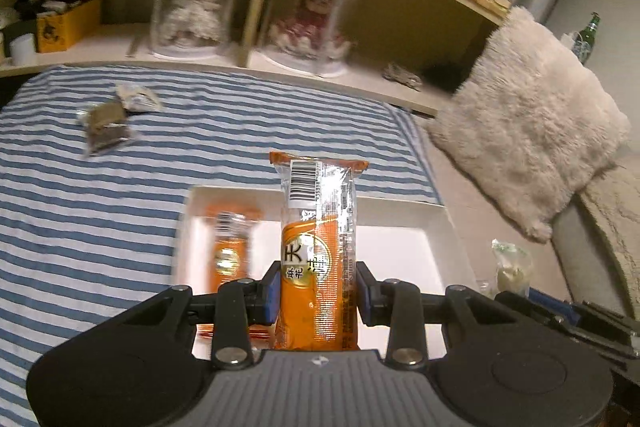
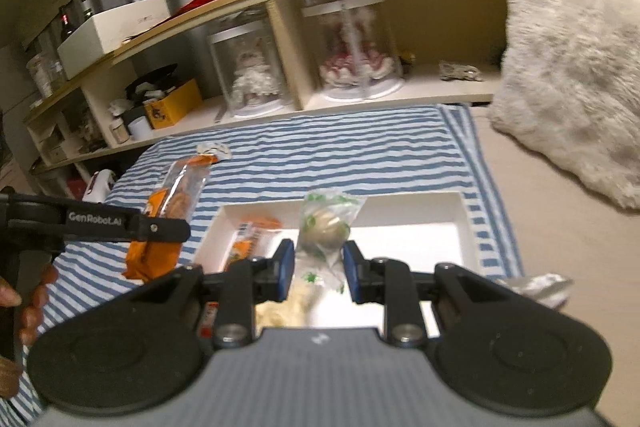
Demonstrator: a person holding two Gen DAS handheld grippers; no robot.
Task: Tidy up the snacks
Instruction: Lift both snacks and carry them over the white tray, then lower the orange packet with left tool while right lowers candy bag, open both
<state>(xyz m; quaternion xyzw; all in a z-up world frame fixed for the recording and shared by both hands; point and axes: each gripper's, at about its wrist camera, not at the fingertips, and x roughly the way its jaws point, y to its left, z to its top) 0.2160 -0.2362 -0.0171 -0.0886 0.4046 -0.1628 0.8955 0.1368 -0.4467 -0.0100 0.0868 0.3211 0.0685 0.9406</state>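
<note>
Left gripper clamped on orange snack pack, held upright above white tray. Right gripper clamped on clear green-print pouch, also over tray.

Step — lower each pack flat into bare tray floor beside pack already there, release only once resting.

Count:
- orange packs: 2 — 1 held, 1 in tray
- green-print pouches: 1
- loose snack packets on striped cloth: 2 seen — dark packet, pale packet
- trays: 1

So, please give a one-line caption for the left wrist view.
Left hand-held gripper holds an orange snack packet upright above a white tray on a blue-striped cloth.
</note>
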